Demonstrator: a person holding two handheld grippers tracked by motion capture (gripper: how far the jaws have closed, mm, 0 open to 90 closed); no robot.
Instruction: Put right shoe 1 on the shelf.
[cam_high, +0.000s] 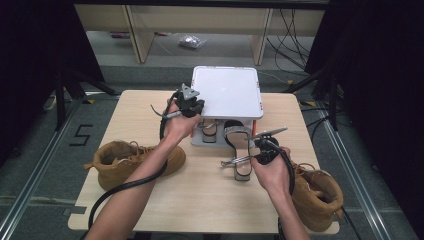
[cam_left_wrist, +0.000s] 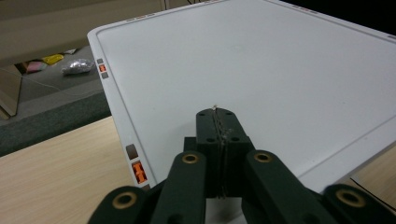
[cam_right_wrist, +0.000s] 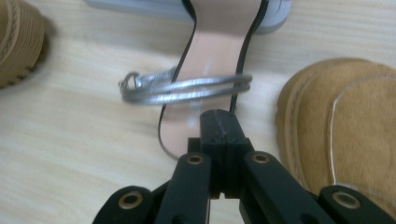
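Sandal (cam_right_wrist: 212, 60) lies just beyond right tongs (cam_right_wrist: 219, 122), long axis running near-to-far toward white rack (cam_high: 227, 92); right hand nearer. Both tongs closed, empty; left tongs (cam_left_wrist: 218, 120) over rack top.

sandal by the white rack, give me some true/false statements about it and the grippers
1. The silver-strapped sandal lies on the wooden table, toe toward the white rack. True.
2. The right gripper is wide open. False: its jaws are shut, nothing between them.
3. A tan boot sits right of the sandal. True.
4. The left gripper clamps a boot. False: it is shut, empty, over the rack's white top.
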